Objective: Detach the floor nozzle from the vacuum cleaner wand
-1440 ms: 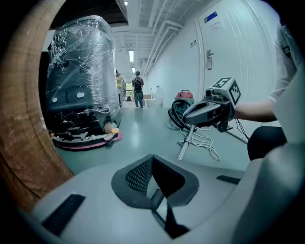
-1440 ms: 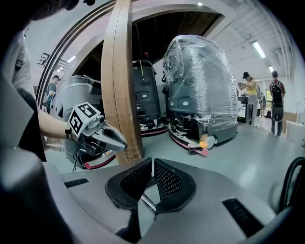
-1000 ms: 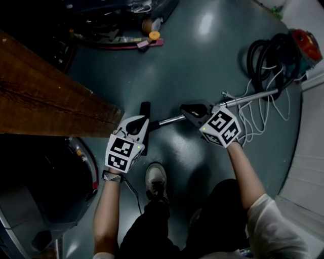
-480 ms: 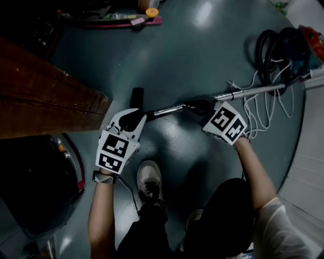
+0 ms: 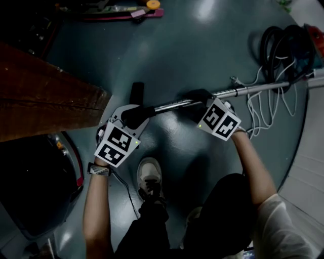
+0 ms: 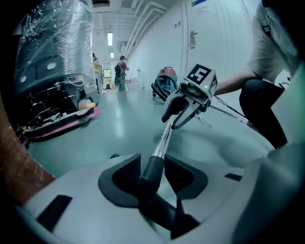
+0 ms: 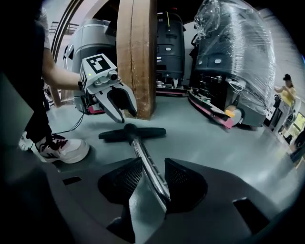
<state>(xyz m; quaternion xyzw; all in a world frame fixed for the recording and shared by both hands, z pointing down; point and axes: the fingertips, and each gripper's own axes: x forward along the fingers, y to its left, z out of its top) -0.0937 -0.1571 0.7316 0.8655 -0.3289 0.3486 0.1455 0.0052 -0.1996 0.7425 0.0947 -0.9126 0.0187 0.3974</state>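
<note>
The chrome wand [image 5: 243, 91] lies low across the grey floor, and its black floor nozzle [image 5: 136, 93] rests on the floor at the left end. My left gripper [image 5: 132, 115] straddles the black neck [image 6: 151, 167] where nozzle and wand join. Its jaws are opening, and the neck sits between them with gaps at the pads. My right gripper [image 5: 198, 98] straddles the chrome tube [image 7: 145, 159] farther right. Its jaws are opening too, and the tube lies loose between them. The right gripper view looks along the wand to the nozzle [image 7: 133, 133] and the left gripper [image 7: 119, 107].
A thick wooden beam [image 5: 45, 101] juts in from the left, close to the nozzle. The vacuum's black hose [image 5: 278, 45] and white cord [image 5: 263, 109] lie at the right. The person's shoe [image 5: 149, 177] stands just below the wand. A pink board [image 5: 121, 12] lies at the back.
Both grippers have sunk with the wand, which now lies on the floor. Their jaws, shut on it before, have come apart.
</note>
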